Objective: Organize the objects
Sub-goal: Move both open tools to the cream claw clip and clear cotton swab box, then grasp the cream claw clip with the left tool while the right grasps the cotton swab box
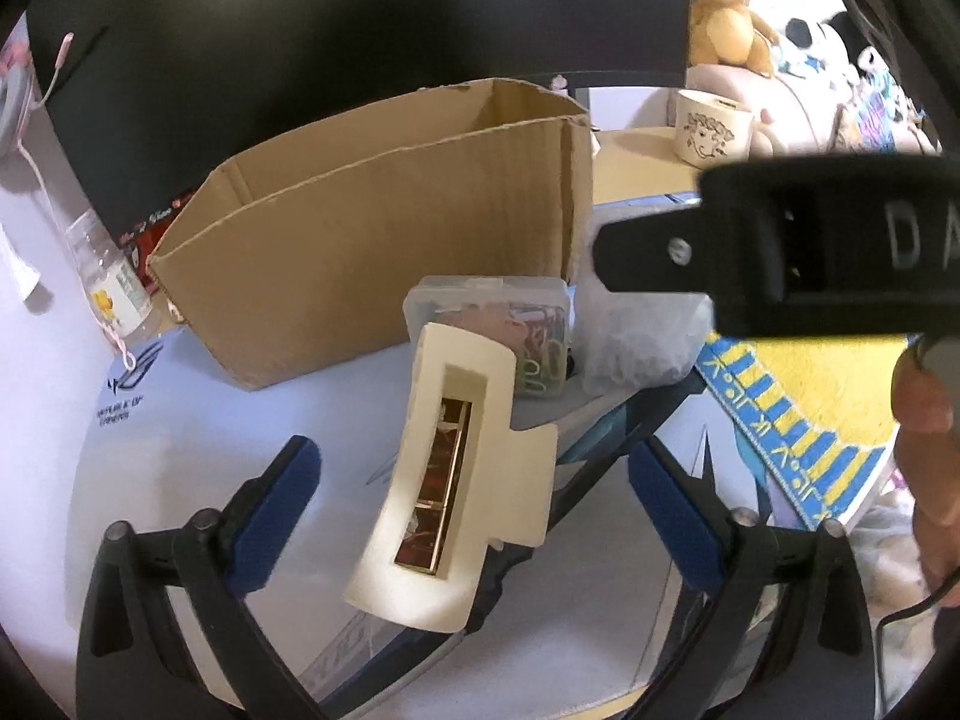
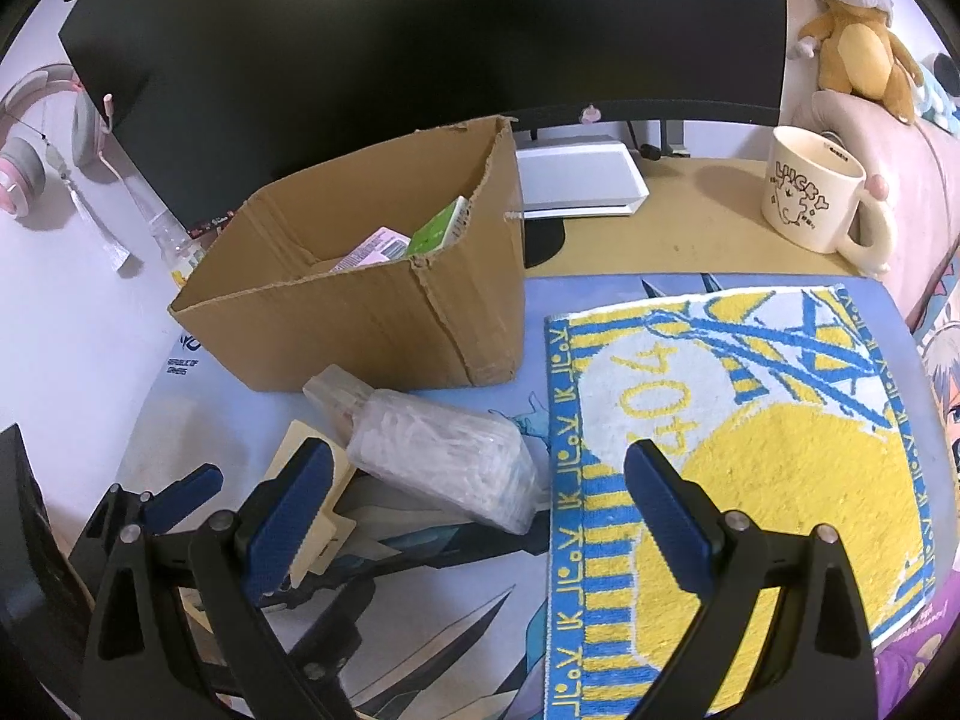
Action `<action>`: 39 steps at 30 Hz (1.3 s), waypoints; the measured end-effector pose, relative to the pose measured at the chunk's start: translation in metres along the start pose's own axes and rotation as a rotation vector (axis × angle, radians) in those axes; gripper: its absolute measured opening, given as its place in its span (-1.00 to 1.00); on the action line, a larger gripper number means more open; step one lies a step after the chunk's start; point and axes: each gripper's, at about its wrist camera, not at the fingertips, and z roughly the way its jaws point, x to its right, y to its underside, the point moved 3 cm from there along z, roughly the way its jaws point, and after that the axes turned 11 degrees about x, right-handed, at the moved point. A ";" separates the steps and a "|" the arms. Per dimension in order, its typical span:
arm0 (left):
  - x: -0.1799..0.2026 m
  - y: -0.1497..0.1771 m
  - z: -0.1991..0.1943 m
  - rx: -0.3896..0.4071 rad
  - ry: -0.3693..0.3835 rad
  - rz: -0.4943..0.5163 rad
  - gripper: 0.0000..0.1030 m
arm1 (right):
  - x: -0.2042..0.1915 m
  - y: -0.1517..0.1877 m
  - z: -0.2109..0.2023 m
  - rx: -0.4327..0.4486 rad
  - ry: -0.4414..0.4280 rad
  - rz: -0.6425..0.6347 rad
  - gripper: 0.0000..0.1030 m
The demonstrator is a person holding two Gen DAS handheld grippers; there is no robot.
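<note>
Far left on the desk mat (image 2: 198,420), the cardboard box (image 1: 372,228) stands open-topped with a few packets already inside, which reads as the collecting place, and that is likely why the loose items lie just in front of its near wall, within easy reach. Your left gripper (image 1: 474,492) hangs over the mat with its blue pads spread wide on either side of the cream hair claw clip (image 1: 456,492); neither pad presses on it, so you are straddling the clip, not yet pinching it, and I judge it to be the next thing bound for the box. The clip lies lengthwise between the pads, near end towards you, far end close to the small clear case of coloured paper clips (image 1: 510,330). It is a large, matte, cream-coloured rectangular claw with an open slot down its middle showing a gold-toned metal spring bar; whether it rests flat or tilted on its teeth is hard to tell in the fisheye view. Just right of the paper-clip case sits a clear tub of cotton swabs (image 2: 444,468), lying on its side. Farther right, your right gripper (image 2: 480,510) hovers with its pads wide apart and nothing between them, above the left border of the yellow-and-blue towel (image 2: 750,450). A cream mug (image 2: 810,192) stands far right, well apart.
</note>
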 end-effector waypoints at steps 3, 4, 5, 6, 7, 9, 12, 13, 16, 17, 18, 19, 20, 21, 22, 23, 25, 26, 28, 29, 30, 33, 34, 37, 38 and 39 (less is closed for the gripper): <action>0.002 0.004 0.005 -0.027 0.021 0.000 0.28 | -0.001 0.001 0.003 -0.014 -0.043 0.008 0.99; 0.001 0.005 0.007 -0.033 0.015 0.000 0.15 | -0.001 0.001 0.004 -0.014 -0.042 0.013 0.99; 0.000 0.006 0.009 -0.038 -0.002 -0.001 0.07 | 0.000 0.001 0.004 -0.010 -0.038 0.020 0.99; -0.003 0.007 0.010 -0.043 -0.014 -0.008 0.02 | 0.001 0.001 0.005 -0.007 -0.033 0.027 0.99; -0.004 0.006 0.011 -0.040 -0.007 -0.022 0.01 | 0.002 0.001 0.006 -0.009 -0.029 0.034 0.99; -0.007 0.005 0.008 -0.027 0.037 -0.063 0.00 | 0.003 0.002 0.007 -0.014 -0.030 0.050 0.99; -0.012 0.003 0.003 -0.006 0.084 -0.113 -0.04 | 0.001 0.004 0.009 -0.021 -0.030 0.066 0.79; -0.013 0.002 0.001 0.000 0.088 -0.127 -0.05 | 0.001 0.005 0.010 -0.027 -0.029 0.067 0.72; -0.019 0.000 -0.001 0.016 0.069 -0.152 -0.06 | 0.000 0.005 0.014 -0.034 -0.022 0.081 0.67; -0.023 0.000 -0.002 0.023 0.064 -0.161 -0.06 | 0.000 0.005 0.016 -0.034 -0.019 0.093 0.67; -0.024 -0.001 -0.004 0.029 0.063 -0.173 -0.08 | 0.000 0.006 0.017 -0.037 -0.019 0.110 0.67; -0.025 -0.002 -0.005 0.035 0.062 -0.184 -0.08 | 0.001 0.006 0.018 -0.040 -0.024 0.125 0.67; -0.029 -0.002 -0.007 0.042 0.060 -0.198 -0.08 | 0.001 0.006 0.020 -0.044 -0.030 0.133 0.67; -0.032 -0.003 -0.008 0.049 0.059 -0.212 -0.09 | 0.002 0.006 0.021 -0.049 -0.029 0.141 0.67; -0.034 -0.003 -0.009 0.053 0.059 -0.222 -0.09 | 0.002 0.006 0.021 -0.049 -0.025 0.149 0.67; -0.040 -0.002 -0.006 0.054 0.064 -0.230 -0.09 | 0.003 0.006 0.021 -0.047 -0.020 0.156 0.67; -0.047 -0.001 -0.003 0.056 0.073 -0.237 -0.09 | 0.004 0.006 0.021 -0.036 -0.010 0.165 0.62; -0.049 -0.001 -0.003 0.063 0.074 -0.245 -0.09 | 0.005 0.006 0.020 -0.031 -0.018 0.172 0.51; -0.052 -0.003 -0.006 0.077 0.071 -0.258 -0.09 | 0.005 0.005 0.019 -0.033 -0.029 0.185 0.44; -0.054 -0.003 -0.007 0.080 0.066 -0.267 -0.09 | 0.005 0.005 0.019 -0.029 -0.027 0.184 0.43; -0.057 -0.003 -0.008 0.083 0.060 -0.283 -0.09 | 0.004 0.005 0.018 -0.026 -0.026 0.178 0.42; -0.074 -0.002 -0.011 0.098 0.031 -0.338 -0.09 | 0.001 0.005 0.015 -0.017 -0.018 0.137 0.37; -0.079 -0.002 -0.012 0.104 0.019 -0.352 -0.09 | 0.000 0.004 0.013 -0.012 -0.014 0.126 0.34; -0.093 -0.001 -0.016 0.133 0.018 -0.396 -0.09 | 0.000 0.003 0.011 -0.011 -0.024 0.119 0.31; -0.096 0.000 -0.018 0.143 0.023 -0.404 -0.09 | 0.001 0.003 0.011 -0.012 -0.028 0.122 0.31; -0.099 0.000 -0.020 0.152 0.017 -0.412 -0.09 | 0.001 0.003 0.010 -0.013 -0.031 0.126 0.31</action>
